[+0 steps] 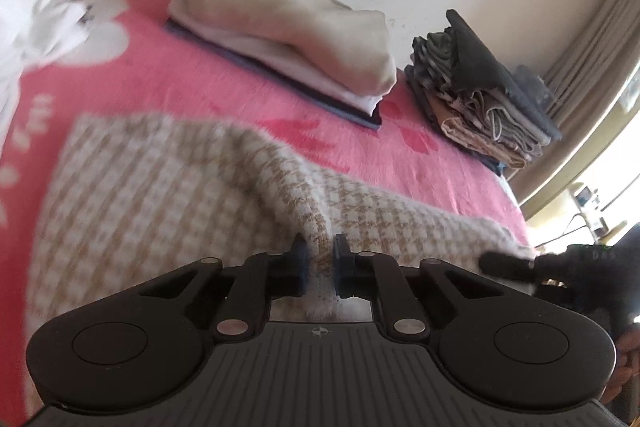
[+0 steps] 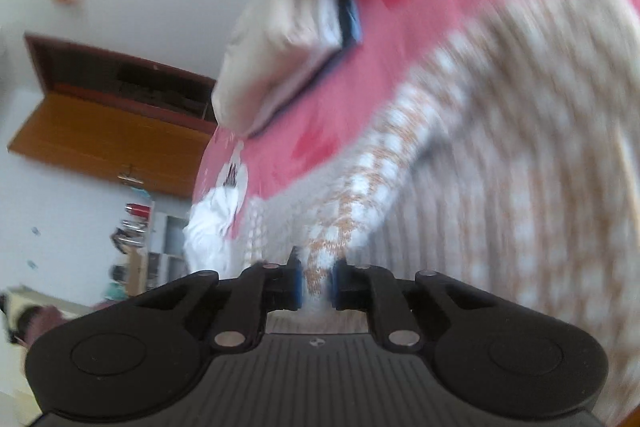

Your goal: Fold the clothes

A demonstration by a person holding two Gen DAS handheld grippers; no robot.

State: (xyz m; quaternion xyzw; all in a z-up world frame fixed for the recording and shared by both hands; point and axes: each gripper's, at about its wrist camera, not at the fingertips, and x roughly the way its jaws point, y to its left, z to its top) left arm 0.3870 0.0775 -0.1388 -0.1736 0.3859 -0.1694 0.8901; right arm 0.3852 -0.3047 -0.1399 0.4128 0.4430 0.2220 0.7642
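Beige-and-white houndstooth knitted garment (image 1: 168,187) lies spread on the pink fleece blanket (image 1: 168,83) in my left wrist view, and my left gripper (image 1: 320,259) pinches a raised ridge of its near edge, while two folded piles, a cream-topped stack (image 1: 288,39) and a grey-and-dark stack (image 1: 484,99), already stand behind it. From my right wrist view, which is blurred, my right gripper (image 2: 316,279) is also closed on a fold of this same garment, so I judge some clothes are done and this one is only at its first fold, with a crumpled white cloth (image 2: 212,227) waiting.

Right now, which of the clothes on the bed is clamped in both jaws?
The tan-and-white houndstooth knit, spread nearest the cameras. The cream-topped folded stack, the grey pile and the white garment lie untouched farther back.
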